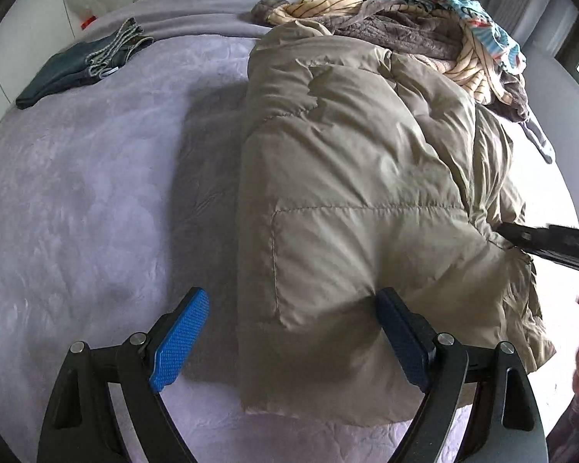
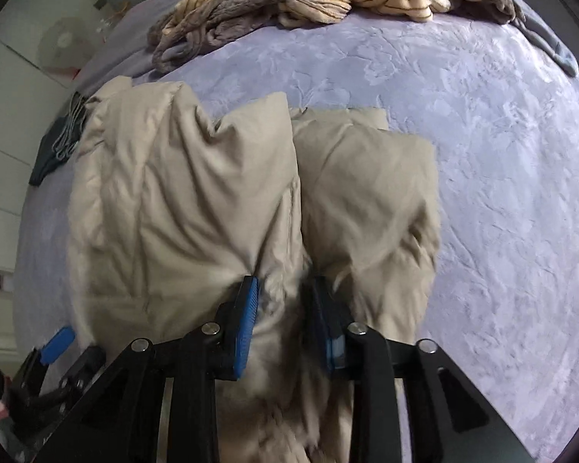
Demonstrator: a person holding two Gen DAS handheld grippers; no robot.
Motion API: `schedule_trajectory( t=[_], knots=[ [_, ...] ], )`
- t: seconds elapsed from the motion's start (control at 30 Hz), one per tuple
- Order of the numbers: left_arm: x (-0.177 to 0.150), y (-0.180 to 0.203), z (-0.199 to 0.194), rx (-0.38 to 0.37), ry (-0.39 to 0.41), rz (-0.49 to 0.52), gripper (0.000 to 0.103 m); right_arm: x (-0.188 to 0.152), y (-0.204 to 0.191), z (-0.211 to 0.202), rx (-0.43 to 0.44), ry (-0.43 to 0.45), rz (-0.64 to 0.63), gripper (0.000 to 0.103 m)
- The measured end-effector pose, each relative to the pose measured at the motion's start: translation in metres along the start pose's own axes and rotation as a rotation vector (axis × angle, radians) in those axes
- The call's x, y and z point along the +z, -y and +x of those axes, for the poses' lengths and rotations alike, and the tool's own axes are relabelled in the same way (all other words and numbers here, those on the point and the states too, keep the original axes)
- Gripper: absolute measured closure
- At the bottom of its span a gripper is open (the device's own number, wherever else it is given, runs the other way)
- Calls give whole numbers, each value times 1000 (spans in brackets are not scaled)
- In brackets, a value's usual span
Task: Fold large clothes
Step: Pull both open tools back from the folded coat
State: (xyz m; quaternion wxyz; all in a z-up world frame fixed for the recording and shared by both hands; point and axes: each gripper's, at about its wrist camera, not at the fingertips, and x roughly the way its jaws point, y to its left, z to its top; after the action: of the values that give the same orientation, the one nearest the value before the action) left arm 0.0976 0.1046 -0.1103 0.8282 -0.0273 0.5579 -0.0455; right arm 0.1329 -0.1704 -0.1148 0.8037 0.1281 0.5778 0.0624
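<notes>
2 grippers work over 1 khaki puffer jacket (image 1: 351, 200) that lies on a lavender bedspread (image 1: 96, 200). the jacket is padded and quilted, with stitched seams across wrinkled matte fabric, folded into a long thick bundle running from 6 o'clock toward 12 o'clock in the left wrist view. in that view the left gripper (image 1: 293, 308) stands wide open around the jacket's near left edge: its right pad touches the fabric, its left pad hangs over bare bedspread, and it holds nothing. in the right wrist view the right gripper (image 2: 285, 293) has its jaws partly apart with a bunched fold of jacket between them; the blur there hides whether the pads press on it. at 12 o'clock, against the jacket's far end, sits a heap of striped and brown clothes (image 1: 405, 19). at 10 o'clock lie folded dark jeans (image 1: 81, 69).
</notes>
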Motion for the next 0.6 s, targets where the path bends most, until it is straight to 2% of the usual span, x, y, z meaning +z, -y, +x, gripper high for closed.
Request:
schedule_trajectory(
  t=[0.2, 0.43, 0.6],
  knots=[
    [-6, -1, -12, -2, -24, -6, 13, -41, -12, -51, -32, 38, -76, 70],
    [-22, -4, -32, -1, -55, 23, 13, -82, -13, -66, -28, -17, -44, 64],
    [-40, -10, -42, -26, -92, 43, 13, -104, -16, -76, -42, -13, -21, 60]
  ],
)
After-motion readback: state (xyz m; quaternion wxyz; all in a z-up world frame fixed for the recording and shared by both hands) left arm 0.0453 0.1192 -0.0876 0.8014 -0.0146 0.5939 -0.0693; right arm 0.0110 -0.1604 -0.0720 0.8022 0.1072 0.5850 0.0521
